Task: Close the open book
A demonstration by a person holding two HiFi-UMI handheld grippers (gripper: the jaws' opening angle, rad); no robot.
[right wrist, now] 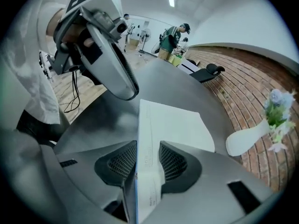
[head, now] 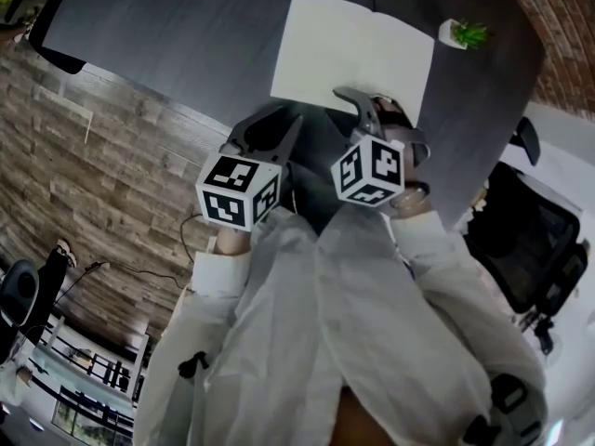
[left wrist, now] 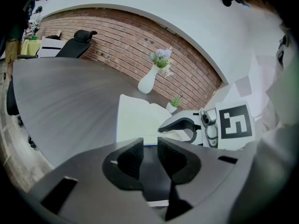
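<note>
Book [head: 353,54] is lying open and flat on the table [head: 186,35], close to the table's near edge. Its pages are facing up and its spine is running away from the person. A plant pot [head: 462,33] is standing just beyond its far right corner.

Right gripper [right wrist: 148,160] is pointing steeply down at the book's near edge, on the right-hand half. Its jaws are standing wide with that edge running between them. A white page over a blue cover is showing deep in the gap, and no pinch is showing.

Left gripper [left wrist: 149,157] is hanging short of the book, over the table's near edge and off the left-hand half. Its jaws are standing partly apart, with nothing between them.

Finding: the right gripper is the nearer tool and is already straddling the book. In my judgement, closing is requiring one half to swing over the spine, so the travel is running sideways across the table, right half toward left, not away from the person.
</note>
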